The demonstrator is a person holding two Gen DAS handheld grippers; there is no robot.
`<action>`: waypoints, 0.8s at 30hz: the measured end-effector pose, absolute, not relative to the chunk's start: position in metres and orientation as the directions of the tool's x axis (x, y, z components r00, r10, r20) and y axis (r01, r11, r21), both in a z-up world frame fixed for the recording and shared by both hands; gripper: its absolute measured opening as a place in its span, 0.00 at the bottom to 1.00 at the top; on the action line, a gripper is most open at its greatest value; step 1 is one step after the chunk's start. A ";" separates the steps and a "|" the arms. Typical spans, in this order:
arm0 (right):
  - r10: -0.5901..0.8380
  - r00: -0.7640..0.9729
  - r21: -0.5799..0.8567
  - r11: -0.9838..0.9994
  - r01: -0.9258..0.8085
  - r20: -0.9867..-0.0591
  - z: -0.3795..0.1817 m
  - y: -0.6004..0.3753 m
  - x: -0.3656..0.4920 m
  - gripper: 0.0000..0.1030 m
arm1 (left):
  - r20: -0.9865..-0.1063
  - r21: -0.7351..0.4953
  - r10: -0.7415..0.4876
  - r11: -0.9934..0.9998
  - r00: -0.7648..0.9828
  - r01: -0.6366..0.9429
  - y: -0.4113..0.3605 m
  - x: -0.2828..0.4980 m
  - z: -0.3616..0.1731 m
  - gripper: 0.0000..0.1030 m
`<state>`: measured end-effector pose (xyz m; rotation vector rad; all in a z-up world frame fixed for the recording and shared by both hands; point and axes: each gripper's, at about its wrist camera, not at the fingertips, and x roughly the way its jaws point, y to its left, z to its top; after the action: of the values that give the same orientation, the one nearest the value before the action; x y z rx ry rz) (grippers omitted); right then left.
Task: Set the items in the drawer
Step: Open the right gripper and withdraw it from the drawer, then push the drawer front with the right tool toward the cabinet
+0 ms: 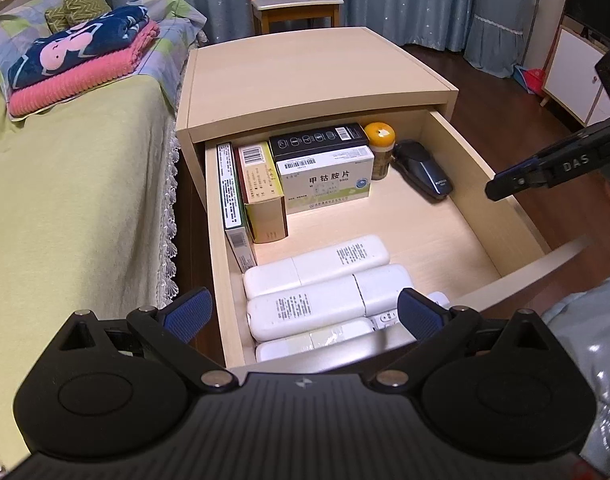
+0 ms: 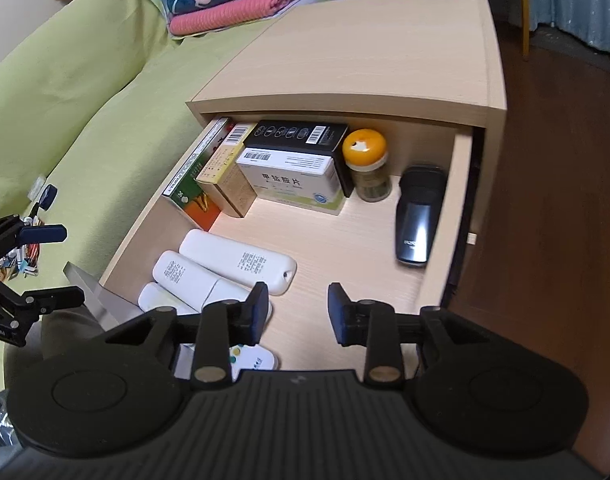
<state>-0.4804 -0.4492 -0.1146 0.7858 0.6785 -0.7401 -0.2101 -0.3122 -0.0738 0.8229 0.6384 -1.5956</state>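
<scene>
Lying crosswise in the drawer, white remotes sit below both spread, empty tools.

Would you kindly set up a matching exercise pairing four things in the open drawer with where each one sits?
Things:
1. white remotes
2. orange-lidded jar
3. black electric shaver
4. black box

Places:
A. along the right wall
B. front left corner
C. back row, behind the white medicine box
D. back, between the boxes and the shaver

Pairs: 1-B, 2-D, 3-A, 4-C
</scene>
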 end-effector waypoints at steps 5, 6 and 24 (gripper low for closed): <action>-0.341 0.566 0.361 0.505 0.784 -0.751 -0.108 -0.434 -0.488 0.36 | -0.798 0.048 -0.599 -0.179 -0.070 0.983 -0.305 -0.216 -0.073 0.97; -0.344 0.568 0.361 0.507 0.783 -0.747 -0.106 -0.431 -0.489 0.37 | -0.798 0.051 -0.599 -0.178 -0.067 0.983 -0.304 -0.216 -0.073 0.97; -0.382 0.596 0.360 0.531 0.767 -0.706 -0.088 -0.387 -0.520 0.56 | -0.791 0.097 -0.611 -0.176 -0.031 0.980 -0.279 -0.225 -0.068 0.97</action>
<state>-0.5196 -0.3869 -0.0879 0.7165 0.6061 -0.7375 -0.2253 -0.2787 -0.0682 0.8552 0.5833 -1.5658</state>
